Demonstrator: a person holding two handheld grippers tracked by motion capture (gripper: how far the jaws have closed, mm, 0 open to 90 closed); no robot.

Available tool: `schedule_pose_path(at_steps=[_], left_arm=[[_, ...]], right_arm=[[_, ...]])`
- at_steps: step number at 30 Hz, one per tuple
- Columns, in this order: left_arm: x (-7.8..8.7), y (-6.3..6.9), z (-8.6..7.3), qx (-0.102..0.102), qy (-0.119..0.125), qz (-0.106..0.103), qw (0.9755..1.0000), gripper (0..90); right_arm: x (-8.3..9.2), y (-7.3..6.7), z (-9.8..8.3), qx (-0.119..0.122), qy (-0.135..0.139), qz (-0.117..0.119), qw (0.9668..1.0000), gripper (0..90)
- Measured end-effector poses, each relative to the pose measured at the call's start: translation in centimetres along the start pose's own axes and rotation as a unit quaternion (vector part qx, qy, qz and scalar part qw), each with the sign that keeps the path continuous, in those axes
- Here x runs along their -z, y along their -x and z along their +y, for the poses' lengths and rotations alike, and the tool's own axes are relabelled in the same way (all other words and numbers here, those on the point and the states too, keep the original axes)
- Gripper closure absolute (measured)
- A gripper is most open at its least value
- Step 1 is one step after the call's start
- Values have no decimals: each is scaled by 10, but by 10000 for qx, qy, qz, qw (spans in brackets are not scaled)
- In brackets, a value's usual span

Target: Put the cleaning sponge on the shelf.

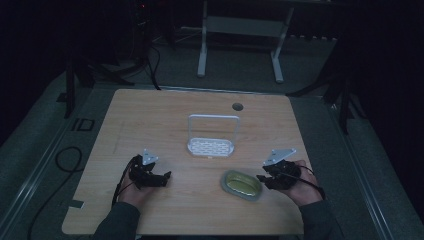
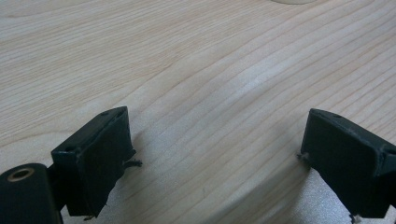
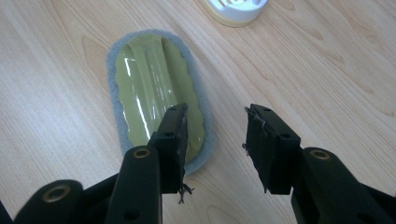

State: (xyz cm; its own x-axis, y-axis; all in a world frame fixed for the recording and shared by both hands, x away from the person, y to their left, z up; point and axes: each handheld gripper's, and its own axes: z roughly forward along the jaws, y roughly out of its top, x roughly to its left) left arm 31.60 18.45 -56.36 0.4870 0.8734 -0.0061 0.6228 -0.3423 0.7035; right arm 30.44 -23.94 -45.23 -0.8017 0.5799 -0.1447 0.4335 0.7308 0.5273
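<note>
An oval scrubbing pad (image 1: 242, 184), olive-green glossy top on a grey felt base, lies flat on the wooden table (image 1: 150, 115) right of centre. In the right gripper view the pad (image 3: 149, 88) sits just beyond and under the left jaw. My right gripper (image 1: 261, 178) (image 3: 215, 121) hovers at the pad's right end, open, nothing between its jaws. My left gripper (image 1: 167, 175) (image 2: 215, 140) rests low over bare wood at the left, jaws spread wide and empty.
A white rack (image 1: 212, 145) with a tall wire handle and slotted base stands at the table's centre; its base edge (image 3: 236, 11) shows beyond the pad. A round cable hole (image 1: 237, 106) is near the far edge. Dark floor and a stand's legs lie behind.
</note>
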Motion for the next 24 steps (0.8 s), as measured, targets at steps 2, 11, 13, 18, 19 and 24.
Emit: schedule_pose_path(at_steps=[2, 11, 13, 18, 19, 24], left_arm=[[0, 0, 0, 2, 0, -1, 10000, 88], [0, 0, 0, 2, 2, -1, 10000, 88], [0, 0, 0, 2, 2, -2, 10000, 88], [0, 0, 0, 1, 2, -2, 10000, 88], [0, 0, 0, 1, 2, -2, 10000, 87], [0, 0, 0, 2, 3, -2, 10000, 87]], right_arm=[[0, 0, 2, 35, -25, 29, 10000, 580], [-2, -1, 6, 99, -89, 85, 9999, 579], [-2, -1, 8, 147, -126, 116, 9997, 580], [-3, -2, 11, 191, -174, 149, 9996, 579], [-4, -2, 11, 204, -176, 153, 9995, 580], [-4, -3, 13, 224, -199, 187, 9994, 580]])
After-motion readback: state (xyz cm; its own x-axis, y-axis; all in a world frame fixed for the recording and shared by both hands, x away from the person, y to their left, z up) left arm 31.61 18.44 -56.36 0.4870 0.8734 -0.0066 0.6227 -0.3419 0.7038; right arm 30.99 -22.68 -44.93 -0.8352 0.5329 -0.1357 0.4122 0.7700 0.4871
